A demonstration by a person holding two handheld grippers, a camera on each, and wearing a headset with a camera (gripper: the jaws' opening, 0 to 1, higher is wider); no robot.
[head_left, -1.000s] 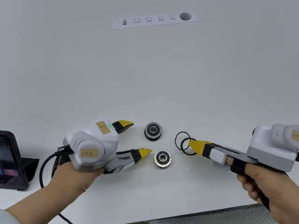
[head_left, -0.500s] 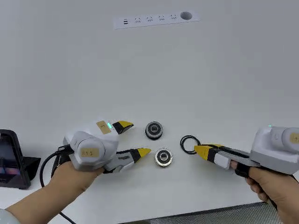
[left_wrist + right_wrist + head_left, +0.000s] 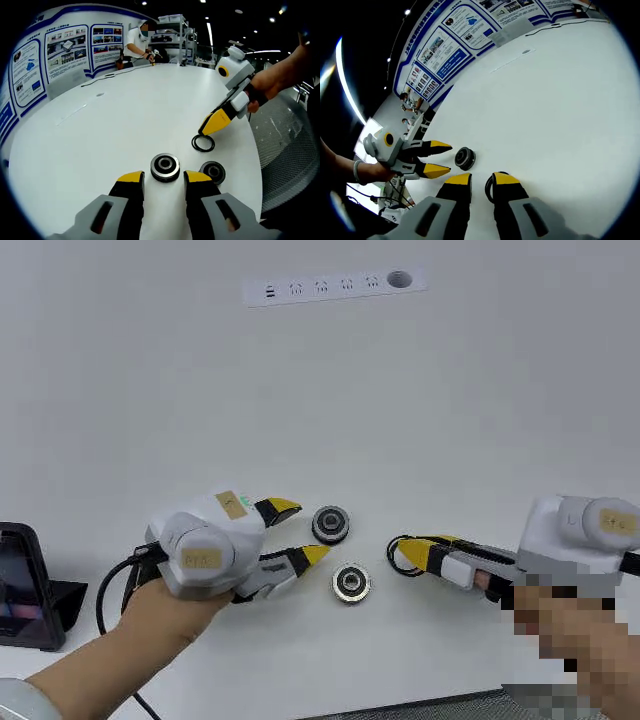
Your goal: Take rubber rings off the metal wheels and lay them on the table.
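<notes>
Two metal wheels lie on the white table: one (image 3: 330,523) (image 3: 165,167) (image 3: 465,158) farther from me, the other (image 3: 351,582) (image 3: 212,171) nearer. Black rubber rings (image 3: 403,542) (image 3: 203,143) lie flat to their right. My left gripper (image 3: 298,530) (image 3: 160,177) is open, its yellow tips just short of the far wheel, one on each side. My right gripper (image 3: 420,548) (image 3: 481,178) is open low over the rings; part of a ring (image 3: 489,190) shows between its jaws. From the left gripper view, the right gripper (image 3: 215,122) points down at the rings.
A white power strip (image 3: 335,285) lies at the back of the table. A dark device (image 3: 20,585) on a stand sits at the left edge, with a black cable (image 3: 105,595) trailing from my left gripper. The table's front edge runs close below both hands.
The right gripper drew back a little, then its tips came over the rings again. The rings now lie closer together. The left gripper has edged nearer the far wheel.
</notes>
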